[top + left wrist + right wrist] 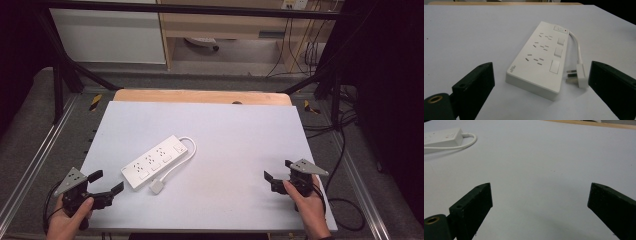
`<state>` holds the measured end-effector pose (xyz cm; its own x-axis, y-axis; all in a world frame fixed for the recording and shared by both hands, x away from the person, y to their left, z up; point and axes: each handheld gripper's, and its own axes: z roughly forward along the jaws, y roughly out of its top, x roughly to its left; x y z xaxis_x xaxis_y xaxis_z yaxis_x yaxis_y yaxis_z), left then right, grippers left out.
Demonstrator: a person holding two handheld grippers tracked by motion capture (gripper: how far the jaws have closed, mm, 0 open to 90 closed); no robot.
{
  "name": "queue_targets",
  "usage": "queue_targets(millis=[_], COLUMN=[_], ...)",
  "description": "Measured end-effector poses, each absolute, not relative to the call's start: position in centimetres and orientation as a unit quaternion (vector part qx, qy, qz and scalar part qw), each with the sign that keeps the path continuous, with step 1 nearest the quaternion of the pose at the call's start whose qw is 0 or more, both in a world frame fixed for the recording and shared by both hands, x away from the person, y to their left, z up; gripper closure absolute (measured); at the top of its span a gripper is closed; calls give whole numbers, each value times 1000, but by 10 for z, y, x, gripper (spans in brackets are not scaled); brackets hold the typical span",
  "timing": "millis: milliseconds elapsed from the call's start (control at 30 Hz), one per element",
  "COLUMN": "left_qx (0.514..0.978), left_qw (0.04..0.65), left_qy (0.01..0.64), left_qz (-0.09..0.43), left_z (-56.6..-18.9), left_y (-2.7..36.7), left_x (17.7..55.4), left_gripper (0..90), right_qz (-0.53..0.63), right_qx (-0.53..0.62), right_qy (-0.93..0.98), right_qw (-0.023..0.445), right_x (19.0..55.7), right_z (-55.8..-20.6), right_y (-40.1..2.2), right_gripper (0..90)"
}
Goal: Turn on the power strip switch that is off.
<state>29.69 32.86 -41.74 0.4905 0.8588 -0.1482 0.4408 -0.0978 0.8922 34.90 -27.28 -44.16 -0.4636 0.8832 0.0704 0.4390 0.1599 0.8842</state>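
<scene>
A white power strip (153, 161) (541, 56) (441, 135) lies flat on the white table top (225, 150), left of the middle, its sockets facing up. Its white cable (181, 161) (578, 47) (461, 143) loops round to a white plug (157, 187) (577, 76) that lies beside the strip's near end. My left gripper (106, 182) (540, 82) is open at the near left corner, a short way from the strip, with nothing between its jaws. At the near right, my right gripper (278, 170) (540, 200) is open over bare table.
A wooden board (202, 96) edges the table's far side. Metal rails (30, 165) run along both sides. Loose black cables (345, 150) lie on the floor to the right. A black frame bar (190, 9) crosses overhead at the back.
</scene>
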Motion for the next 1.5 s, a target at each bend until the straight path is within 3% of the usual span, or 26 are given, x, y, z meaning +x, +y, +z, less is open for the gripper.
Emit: queue_targets(millis=[467,1500], left_qx=[699,666], left_qw=[500,535], left_qy=[462,459], left_qz=[221,243], left_z=[-414,-404], left_y=[329,327], left_x=[296,293], left_gripper=[58,94], right_qz=[443,437], right_qx=[466,471], right_qy=[735,736], right_qw=[215,214], right_x=[351,351], right_z=[-446,-446], right_y=[-270,-269], right_gripper=[40,35])
